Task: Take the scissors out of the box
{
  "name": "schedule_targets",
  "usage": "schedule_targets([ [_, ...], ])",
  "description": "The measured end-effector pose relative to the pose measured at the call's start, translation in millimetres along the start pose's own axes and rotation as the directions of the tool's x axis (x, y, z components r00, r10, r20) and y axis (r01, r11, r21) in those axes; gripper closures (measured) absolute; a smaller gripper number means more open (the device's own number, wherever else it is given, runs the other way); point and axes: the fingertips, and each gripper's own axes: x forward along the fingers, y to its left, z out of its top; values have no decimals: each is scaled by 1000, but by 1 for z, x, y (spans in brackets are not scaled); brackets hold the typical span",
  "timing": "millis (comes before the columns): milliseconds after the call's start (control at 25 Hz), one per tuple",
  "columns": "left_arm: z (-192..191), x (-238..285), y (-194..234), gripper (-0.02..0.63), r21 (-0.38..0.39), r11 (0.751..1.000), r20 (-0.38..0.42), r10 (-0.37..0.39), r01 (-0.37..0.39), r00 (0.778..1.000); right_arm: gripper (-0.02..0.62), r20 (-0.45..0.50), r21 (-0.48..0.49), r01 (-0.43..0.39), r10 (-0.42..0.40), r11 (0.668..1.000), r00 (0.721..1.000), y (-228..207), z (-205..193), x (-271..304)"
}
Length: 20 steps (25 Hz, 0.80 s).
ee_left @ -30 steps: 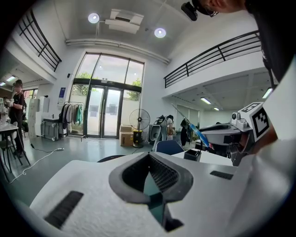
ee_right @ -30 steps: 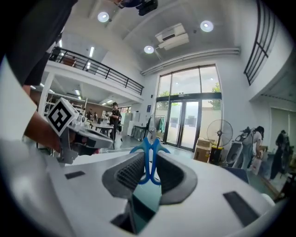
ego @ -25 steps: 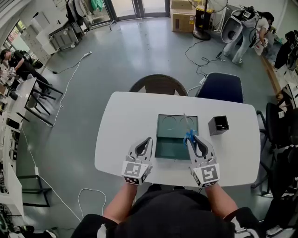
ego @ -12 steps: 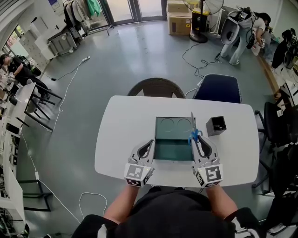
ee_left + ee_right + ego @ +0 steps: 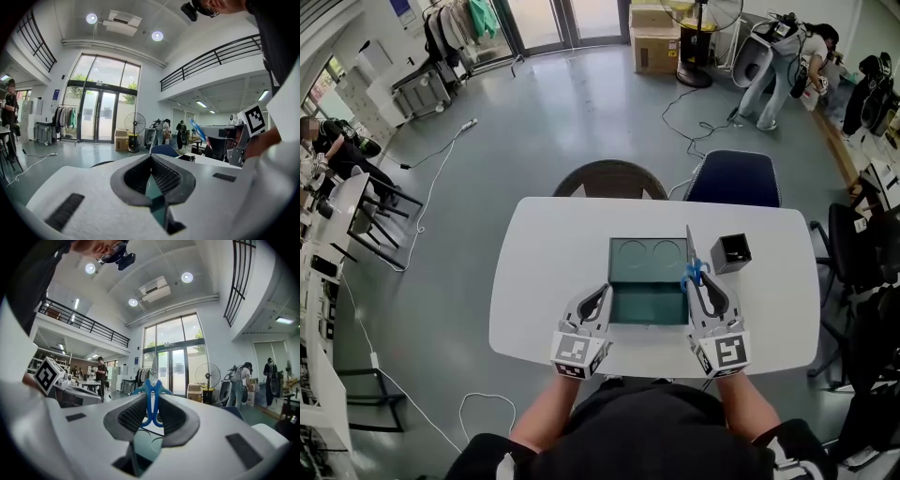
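Note:
An open teal box (image 5: 647, 305) lies mid-table, its lid (image 5: 649, 259) folded back. My right gripper (image 5: 698, 278) is shut on the blue handles of the scissors (image 5: 693, 272), lifted over the box's right edge with the blades pointing away from me. In the right gripper view the scissors (image 5: 151, 394) stand upright between the pads of the right gripper (image 5: 151, 401), the box (image 5: 145, 446) below. My left gripper (image 5: 601, 287) sits at the box's left wall. In the left gripper view a sliver of teal wall (image 5: 157, 201) shows between the nearly closed pads of that gripper (image 5: 151, 161).
A small black open container (image 5: 734, 252) stands on the white table (image 5: 544, 272) right of the box. A brown chair (image 5: 612, 178) and a blue chair (image 5: 736, 178) sit at the far edge. People stand far off in the room.
The right gripper has carried the scissors rightward, from over the box's inside to its right edge. The left gripper stays at the left wall.

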Motion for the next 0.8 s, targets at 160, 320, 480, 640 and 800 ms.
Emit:
schedule_targets([
  [160,3,-2,-2,598,3,1000,1,-6,6,1000,508,4,-11,-1,1,1000,1000,2,6,-3],
  [320,4,-3,-1,598,3,1000,0,-6,6,1000,508,-6,-10,5,-5,1000,1000,2,8,-3],
  [480,1,-2,-2,598,3,1000,-3,-6,6,1000,507,-6,-15,3,-4,1000,1000,2,6,-3],
  [640,0,-1,0,598,-4,1000,-2,-1,1,1000,508,-6,-18,4,-5,1000,1000,2,4,-2],
  [800,-1,-1,2,598,-1,1000,-4,1,-1,1000,508,-28,-24,-3,2,1000,1000,5,4,0],
])
